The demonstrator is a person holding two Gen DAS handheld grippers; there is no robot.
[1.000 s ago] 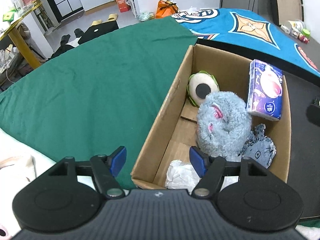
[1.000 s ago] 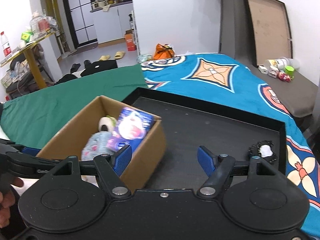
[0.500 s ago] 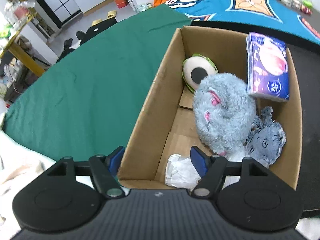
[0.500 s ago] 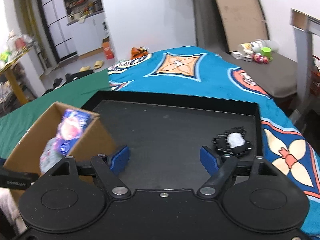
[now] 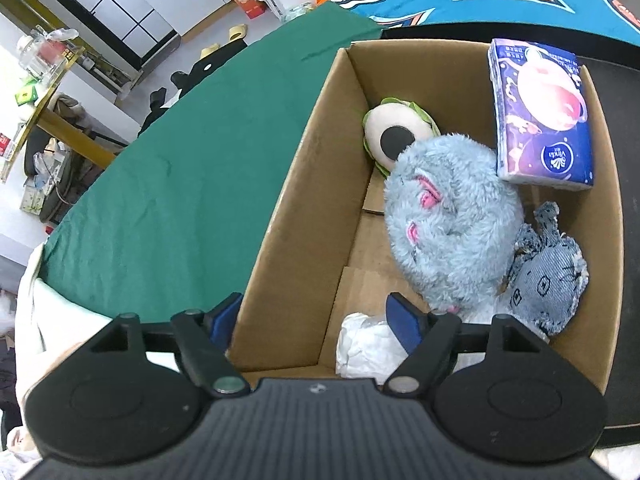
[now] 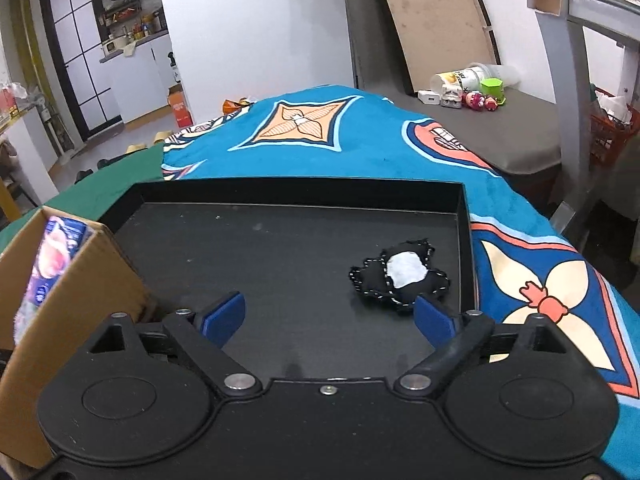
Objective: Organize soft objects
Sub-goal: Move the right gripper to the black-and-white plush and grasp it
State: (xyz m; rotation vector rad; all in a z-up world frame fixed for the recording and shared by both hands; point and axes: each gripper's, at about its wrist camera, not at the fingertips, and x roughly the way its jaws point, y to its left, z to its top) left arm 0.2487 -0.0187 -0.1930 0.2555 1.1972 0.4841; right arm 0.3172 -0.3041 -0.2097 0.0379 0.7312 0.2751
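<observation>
The tissue pack in the cardboard box carries the one brand that can be read, "Vinda", in a round blue badge near its lower corner; the small print along its top edge is too fine to make out. It leans against the box's far right wall. In the right wrist view the same pack is blurred and half cut off by the box wall.

Beside the pack in the box lie a fluffy blue-grey plush toy with pink marks, a round cream toy with a black spot partly tucked behind it, a denim toy against the right wall, and a crumpled white thing at the near end, partly hidden by the gripper, so what it is stays unclear.

The left gripper has just been opening; its jaws stand wide, straddling the box's near left wall, one finger outside and one inside above the white thing, pressing on nothing.

The right gripper has also just been opening and holds nothing. A black soft toy with a white patch lies on the black tray, just ahead of the right finger, apart from it. The box stands at the tray's left end. Labels on the cups and toys on the far bench are unreadable
</observation>
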